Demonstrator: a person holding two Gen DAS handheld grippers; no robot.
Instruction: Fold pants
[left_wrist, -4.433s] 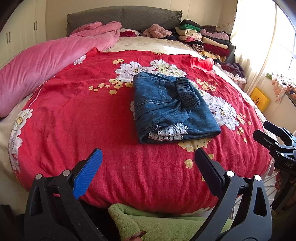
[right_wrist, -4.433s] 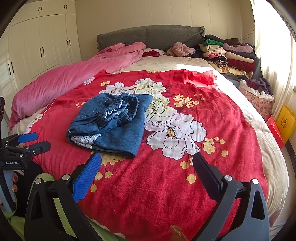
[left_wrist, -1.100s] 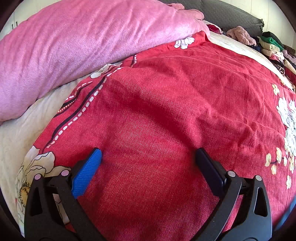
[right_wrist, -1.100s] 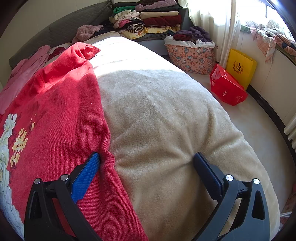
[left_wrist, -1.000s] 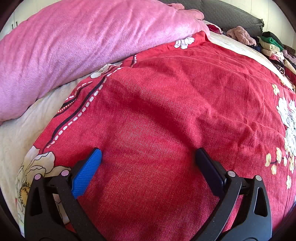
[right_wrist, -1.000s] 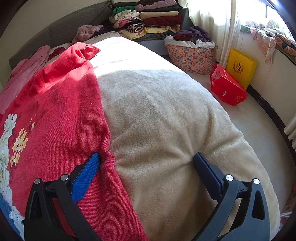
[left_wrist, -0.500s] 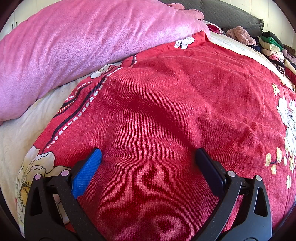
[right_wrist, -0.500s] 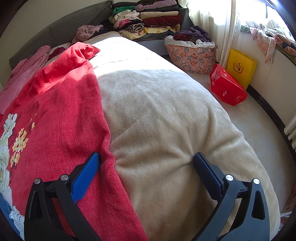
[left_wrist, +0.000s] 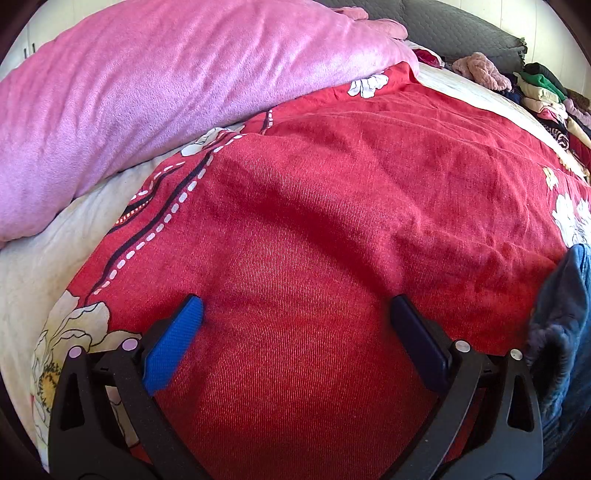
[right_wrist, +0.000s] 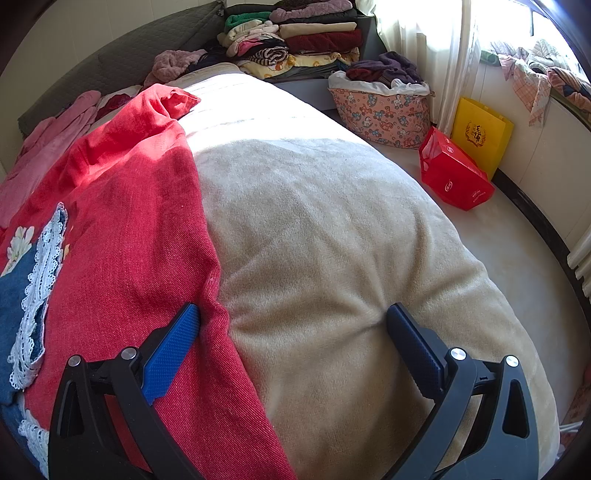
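Pants (left_wrist: 565, 332) appear in the left wrist view only as a strip of blue denim at the far right edge, just beside the right finger of the left gripper (left_wrist: 295, 334). How they are folded cannot be told from this sliver. The left gripper stands spread wide with nothing between its fingers, and both tips rest on or just above the red blanket (left_wrist: 332, 221); contact cannot be confirmed. Ahead and to the left of the gripper lies a pink quilt (left_wrist: 166, 92), bunched along the blanket's edge. Beyond it, far ahead to the right, a grey headboard (left_wrist: 461, 33) and a pile of clothes (left_wrist: 546, 96) are visible.

In the right wrist view the pants (right_wrist: 18, 295) sit at the far left, left of the right gripper (right_wrist: 293, 332), lying on the red blanket (right_wrist: 122, 229); a white lace trim (right_wrist: 40, 280) runs along their visible edge. The right gripper is likewise spread and holds nothing. Its left finger is over the blanket's border, its right finger over the beige bed cover (right_wrist: 332, 240). Ahead stands a stack of folded clothes (right_wrist: 295, 37). Ahead and to the right are a patterned basket (right_wrist: 380, 110), a red bag (right_wrist: 454, 177) and a yellow bag (right_wrist: 480, 136) on the floor.
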